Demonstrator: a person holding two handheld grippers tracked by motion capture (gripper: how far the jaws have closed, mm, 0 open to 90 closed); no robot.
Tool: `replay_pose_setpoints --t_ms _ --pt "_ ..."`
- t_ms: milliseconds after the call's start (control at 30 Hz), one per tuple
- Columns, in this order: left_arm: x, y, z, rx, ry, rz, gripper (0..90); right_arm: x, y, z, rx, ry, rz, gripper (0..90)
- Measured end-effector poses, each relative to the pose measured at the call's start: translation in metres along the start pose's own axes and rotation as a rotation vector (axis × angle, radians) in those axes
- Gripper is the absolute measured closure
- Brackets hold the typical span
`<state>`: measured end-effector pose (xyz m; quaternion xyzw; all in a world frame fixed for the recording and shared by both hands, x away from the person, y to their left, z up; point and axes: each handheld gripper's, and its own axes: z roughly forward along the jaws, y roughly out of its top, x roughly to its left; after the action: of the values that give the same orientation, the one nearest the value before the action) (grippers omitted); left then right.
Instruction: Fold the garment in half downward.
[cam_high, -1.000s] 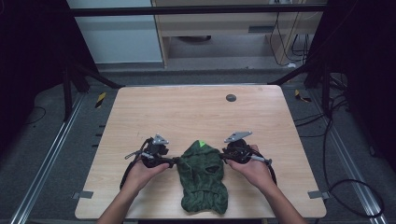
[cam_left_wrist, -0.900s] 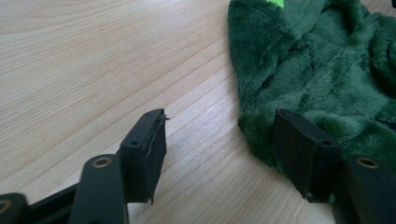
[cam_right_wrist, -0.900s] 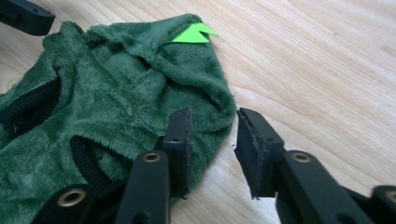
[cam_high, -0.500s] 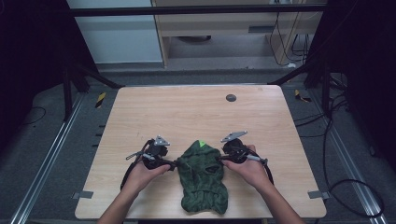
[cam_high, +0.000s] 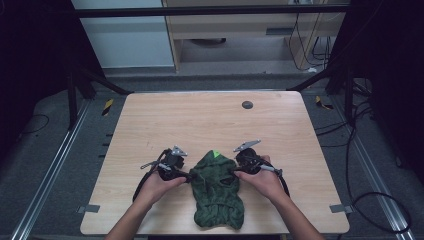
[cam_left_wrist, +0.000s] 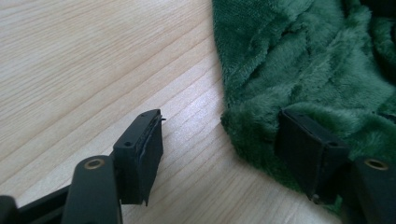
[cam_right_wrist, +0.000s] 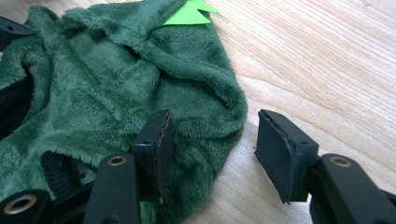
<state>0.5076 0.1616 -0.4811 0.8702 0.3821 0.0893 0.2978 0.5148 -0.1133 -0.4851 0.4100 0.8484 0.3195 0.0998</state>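
1. the counter (cam_high: 210, 120) is a pale wood top, bare over most of its far half.
2. a green fleece garment (cam_high: 218, 195) lies crumpled on the counter's near edge, between the two hands, reaching down to that edge.
3. the left hand (cam_high: 159, 184) comes in from the bottom and holds the left gripper (cam_high: 186, 175) at the garment's left side.
4. the right hand (cam_high: 266, 182) holds the right gripper (cam_high: 234, 171) at the garment's right side.
5. in the left gripper view the fingers (cam_left_wrist: 140, 154) stand apart: one on bare wood, the other resting on the fleece edge (cam_left_wrist: 261, 135), with the edge between them.
6. in the right gripper view the fingers (cam_right_wrist: 154, 149) are also apart: one lies on the fleece, the other over bare wood, the garment's rounded edge (cam_right_wrist: 229, 116) between them.
7. a bright green tag (cam_high: 216, 153) sits at the garment's far tip.
8. a small dark disc (cam_high: 247, 104) lies on the far part of the counter, well apart from the garment.
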Motion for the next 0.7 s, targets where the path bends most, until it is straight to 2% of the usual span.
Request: replay_pose_setpoints --t_ms 300,400,533,600,700 --pt "0.000 0.007 0.008 0.023 -0.015 0.030 38.7 0.000 0.000 0.004 0.020 0.004 -0.003 45.6" --pt "0.000 0.010 0.009 0.028 -0.031 0.044 43.9 0.002 0.000 0.003 0.023 0.017 -0.010 51.2" --pt "-0.002 0.013 0.010 0.037 -0.063 0.058 55.3 0.006 -0.001 0.003 0.029 0.020 -0.030 57.9" --pt "-0.004 0.014 0.010 0.045 -0.076 0.074 62.5 0.007 0.000 0.002 0.035 0.028 -0.040 64.9" --pt "-0.005 0.014 0.010 0.053 -0.084 0.081 67.8 0.010 0.000 0.003 0.043 0.029 -0.048 71.3"
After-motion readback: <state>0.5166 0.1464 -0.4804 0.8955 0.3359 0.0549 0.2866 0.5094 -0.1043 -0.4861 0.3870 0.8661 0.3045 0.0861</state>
